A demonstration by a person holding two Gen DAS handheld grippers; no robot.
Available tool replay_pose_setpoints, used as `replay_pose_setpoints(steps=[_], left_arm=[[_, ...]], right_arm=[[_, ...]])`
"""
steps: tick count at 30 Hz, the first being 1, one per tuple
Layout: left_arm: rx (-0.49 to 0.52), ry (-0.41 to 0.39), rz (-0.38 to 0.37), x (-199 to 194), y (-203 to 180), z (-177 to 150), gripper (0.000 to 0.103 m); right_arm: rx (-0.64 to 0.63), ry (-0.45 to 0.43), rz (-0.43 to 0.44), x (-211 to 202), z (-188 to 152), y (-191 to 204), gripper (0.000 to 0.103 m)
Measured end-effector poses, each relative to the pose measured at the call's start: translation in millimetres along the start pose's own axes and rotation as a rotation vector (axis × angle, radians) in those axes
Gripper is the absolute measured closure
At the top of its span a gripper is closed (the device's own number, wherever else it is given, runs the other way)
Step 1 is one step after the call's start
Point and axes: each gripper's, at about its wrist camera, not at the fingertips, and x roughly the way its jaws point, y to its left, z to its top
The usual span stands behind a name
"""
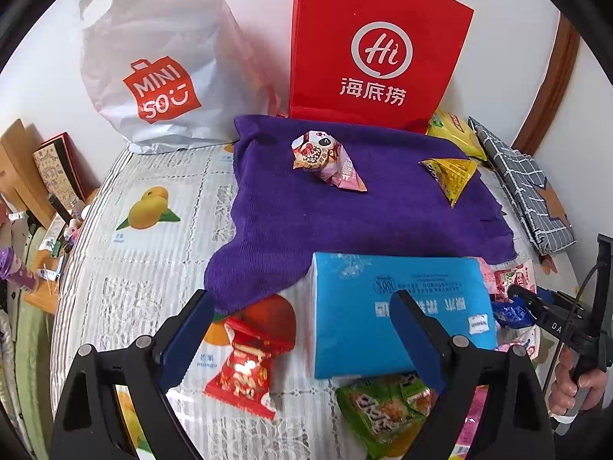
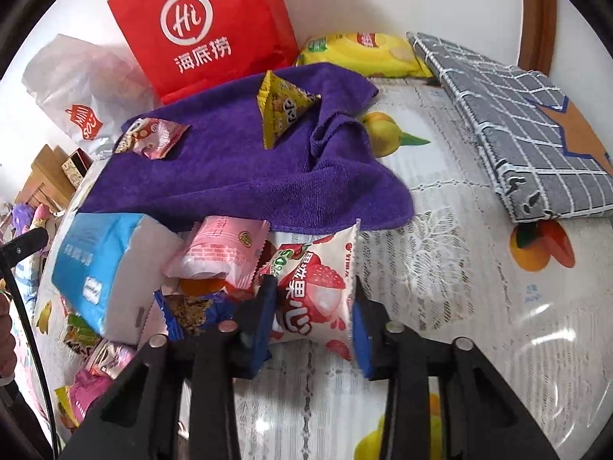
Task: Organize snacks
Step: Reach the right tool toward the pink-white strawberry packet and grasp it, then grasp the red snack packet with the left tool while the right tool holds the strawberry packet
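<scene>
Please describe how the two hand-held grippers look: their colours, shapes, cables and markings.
Both are alike. The left gripper has black, angular finger arms with round silver bolts, and flat blue pads on the inner faces. The right gripper has the same black arms, silver bolts and blue pads. In the left wrist view its black body bears white letters "DA", and a thin black cable loops beside it.
</scene>
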Motion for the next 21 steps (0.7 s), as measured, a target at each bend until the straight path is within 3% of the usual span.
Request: replay_pose_setpoints(steps=[10, 18, 21], left_arm=[[0.010, -0.039, -0.002, -31.1, -5.9, -19.5, 0.011], [0.035, -0.031, -0.024, -39.3, -18.9, -43.3, 0.011], [0.051, -0.037, -0.026, -43.1, -21.6, -49.7, 0.011]], right_arm=[[0.096, -0.061, -0.047, -53.7, -35.0, -21.0, 0.069], [0.183, -0.008, -0.069, -65.1, -83.5, -33.8, 0.068], [0.190, 0.007, -0.068, -68.4, -97.6, -32.3, 0.062]])
